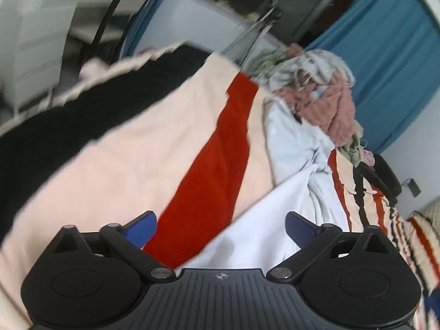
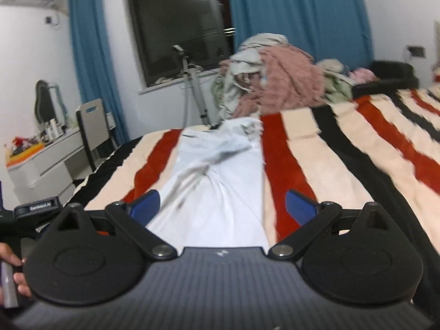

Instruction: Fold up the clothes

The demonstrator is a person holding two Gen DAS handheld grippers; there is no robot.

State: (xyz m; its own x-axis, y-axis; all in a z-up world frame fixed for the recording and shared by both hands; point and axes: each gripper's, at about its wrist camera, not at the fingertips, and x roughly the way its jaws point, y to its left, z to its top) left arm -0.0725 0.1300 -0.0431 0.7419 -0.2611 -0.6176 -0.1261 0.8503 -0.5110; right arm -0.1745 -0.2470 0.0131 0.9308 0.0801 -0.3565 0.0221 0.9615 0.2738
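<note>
A pale light-blue pair of trousers point(image 2: 217, 170) lies lengthwise on the striped bedspread point(image 2: 343, 165), waistband toward the far edge. My right gripper point(image 2: 222, 206) is open and empty, its blue pads straddling the near end of the trousers just above them. In the left wrist view the same garment point(image 1: 291, 165) lies to the right, crumpled in its far part. My left gripper point(image 1: 220, 231) is open and empty, above the garment's near edge and a red stripe of the bedspread point(image 1: 137, 151).
A heap of unfolded clothes point(image 2: 275, 79), pink and grey-green, sits at the bed's far end, also in the left wrist view point(image 1: 319, 93). A tripod point(image 2: 192, 82) stands by the window. A white desk point(image 2: 41, 159) and chair stand left of the bed.
</note>
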